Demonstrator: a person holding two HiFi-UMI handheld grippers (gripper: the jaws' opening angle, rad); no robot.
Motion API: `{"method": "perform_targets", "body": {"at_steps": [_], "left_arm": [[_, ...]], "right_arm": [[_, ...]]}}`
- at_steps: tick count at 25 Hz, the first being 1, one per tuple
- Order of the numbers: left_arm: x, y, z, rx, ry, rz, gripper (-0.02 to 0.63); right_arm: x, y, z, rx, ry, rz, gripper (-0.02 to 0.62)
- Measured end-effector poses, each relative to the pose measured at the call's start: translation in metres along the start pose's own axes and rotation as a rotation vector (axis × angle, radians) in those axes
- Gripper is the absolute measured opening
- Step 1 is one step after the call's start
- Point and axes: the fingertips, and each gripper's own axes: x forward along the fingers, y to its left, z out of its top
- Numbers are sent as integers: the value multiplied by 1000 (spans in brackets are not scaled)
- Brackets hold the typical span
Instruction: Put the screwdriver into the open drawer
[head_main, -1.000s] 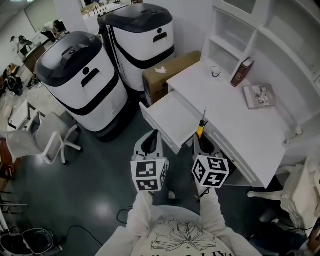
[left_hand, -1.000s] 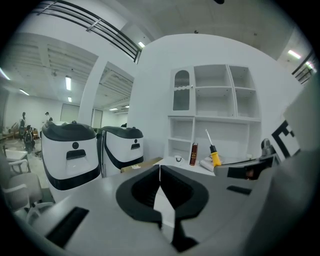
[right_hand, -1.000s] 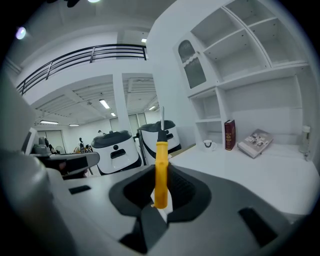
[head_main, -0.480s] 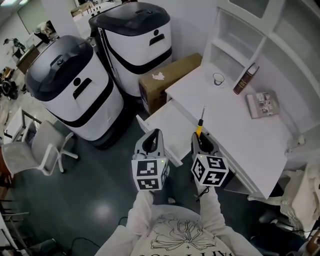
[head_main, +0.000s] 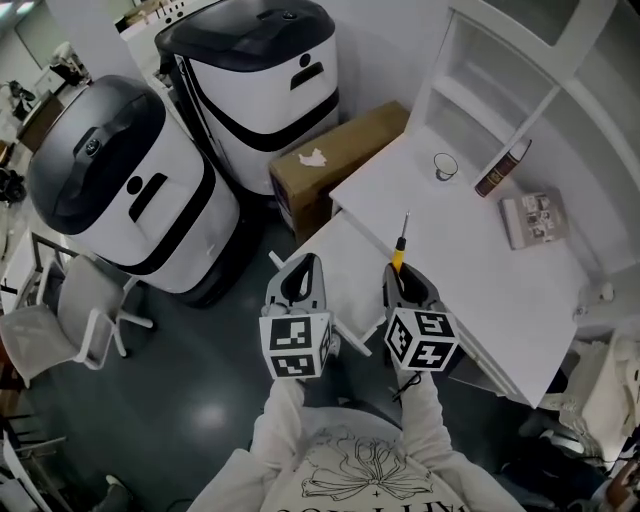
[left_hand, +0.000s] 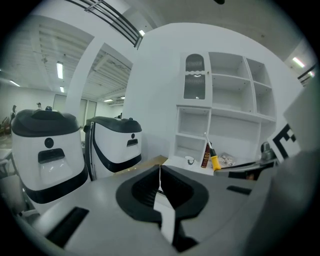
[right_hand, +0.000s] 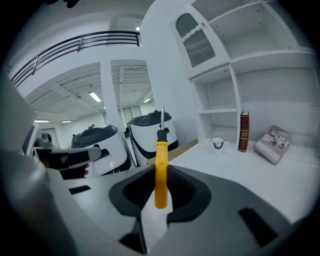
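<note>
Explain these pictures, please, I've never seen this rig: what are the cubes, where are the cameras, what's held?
No robot arm: a person holds a two-jaw gripper in each hand; the marker cubes belong to them. One picture looks down from a camera on the person's head; the other two ride on the grippers, looking along their jaws. The right gripper is shut on a yellow-handled screwdriver, tip pointing away. The left gripper is shut and empty. Ahead stands a white desk with its drawer open; on top are a mug, a red book and a booklet.
</note>
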Motion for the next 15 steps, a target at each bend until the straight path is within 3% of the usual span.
{"method": "perform_targets", "body": {"at_steps": [15], "left_arm": [[73, 32, -49, -20, 141, -30, 6]], "right_arm": [[77, -18, -38, 19, 136, -13, 69]]}}
